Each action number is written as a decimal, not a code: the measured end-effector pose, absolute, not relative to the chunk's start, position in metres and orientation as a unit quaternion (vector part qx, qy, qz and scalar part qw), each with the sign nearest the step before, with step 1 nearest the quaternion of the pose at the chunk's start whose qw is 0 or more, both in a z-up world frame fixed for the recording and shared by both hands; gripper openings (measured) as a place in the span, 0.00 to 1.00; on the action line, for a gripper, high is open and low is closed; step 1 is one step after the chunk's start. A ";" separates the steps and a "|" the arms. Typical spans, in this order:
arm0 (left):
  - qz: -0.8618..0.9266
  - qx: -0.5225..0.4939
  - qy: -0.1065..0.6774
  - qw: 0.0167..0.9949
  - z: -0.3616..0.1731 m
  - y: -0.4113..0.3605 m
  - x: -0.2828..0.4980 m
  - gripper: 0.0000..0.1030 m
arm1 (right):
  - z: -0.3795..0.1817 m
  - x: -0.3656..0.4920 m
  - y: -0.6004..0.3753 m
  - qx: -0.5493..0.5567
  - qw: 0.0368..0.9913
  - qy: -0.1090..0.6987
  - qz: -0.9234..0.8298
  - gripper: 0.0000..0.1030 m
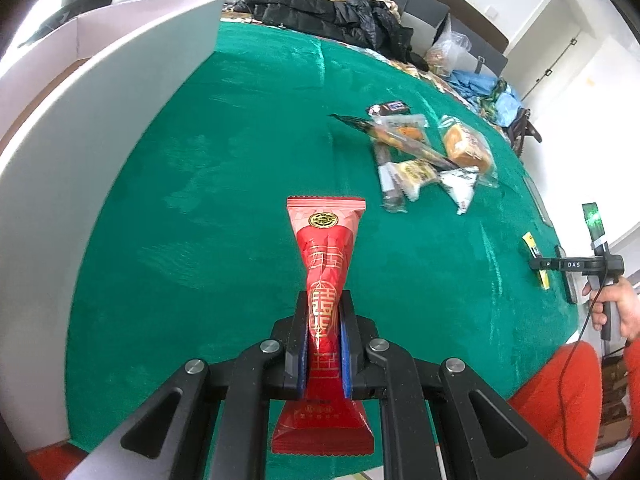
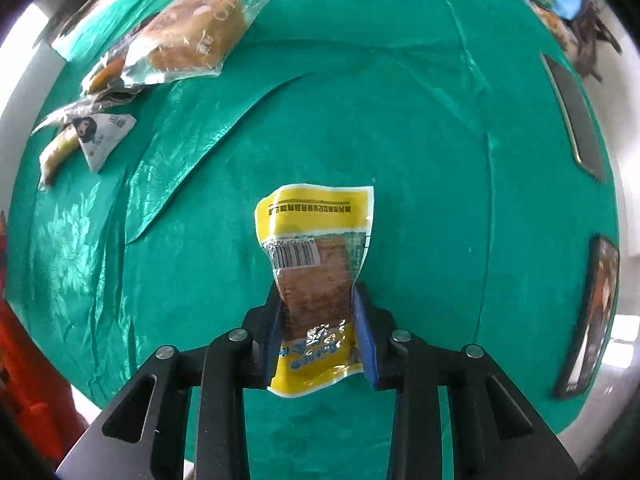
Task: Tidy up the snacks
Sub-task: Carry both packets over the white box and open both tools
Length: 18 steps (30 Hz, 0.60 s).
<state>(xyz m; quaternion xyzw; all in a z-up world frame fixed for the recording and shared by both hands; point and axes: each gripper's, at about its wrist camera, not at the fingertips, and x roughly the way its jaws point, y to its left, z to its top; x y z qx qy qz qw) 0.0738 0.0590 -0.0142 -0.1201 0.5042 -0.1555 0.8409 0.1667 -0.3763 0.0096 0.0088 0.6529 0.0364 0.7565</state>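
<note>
My left gripper (image 1: 323, 300) is shut on a red snack packet (image 1: 326, 264) with gold printing, held above the green tablecloth (image 1: 224, 184). My right gripper (image 2: 318, 292) is shut on a yellow snack packet (image 2: 316, 256) with a barcode, held above the cloth; it also shows far right in the left wrist view (image 1: 536, 266). A pile of loose snacks (image 1: 424, 152) lies on the cloth ahead and right of the left gripper. The same pile's bread packet (image 2: 196, 36) and a white triangular packet (image 2: 102, 136) sit at upper left in the right wrist view.
A large white box (image 1: 92, 128) stands along the left edge of the table. Dark jackets (image 1: 328, 16), plastic bags and blue cloth (image 1: 476, 80) lie at the far side. Two dark flat objects (image 2: 572, 116) lie near the table's right edge.
</note>
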 end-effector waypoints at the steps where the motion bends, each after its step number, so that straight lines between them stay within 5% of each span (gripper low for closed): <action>1: -0.158 -0.119 0.503 0.841 -0.012 0.058 0.073 0.11 | 0.013 0.163 -0.380 0.035 0.763 0.644 0.040 0.30; 3: -0.163 -0.119 0.500 0.842 -0.008 0.057 0.070 0.11 | 0.020 0.153 -0.388 0.083 0.775 0.625 0.042 0.26; 4: -0.164 -0.124 0.497 0.843 -0.004 0.058 0.069 0.11 | 0.024 0.151 -0.393 0.111 0.780 0.614 0.042 0.10; 11: -0.167 -0.206 0.454 0.851 0.043 0.099 0.065 0.11 | 0.067 0.155 -0.355 0.207 0.797 0.558 0.104 0.10; 18: -0.065 -0.235 0.402 0.883 0.104 0.216 0.062 0.11 | 0.148 0.174 -0.166 0.253 0.774 0.489 0.314 0.10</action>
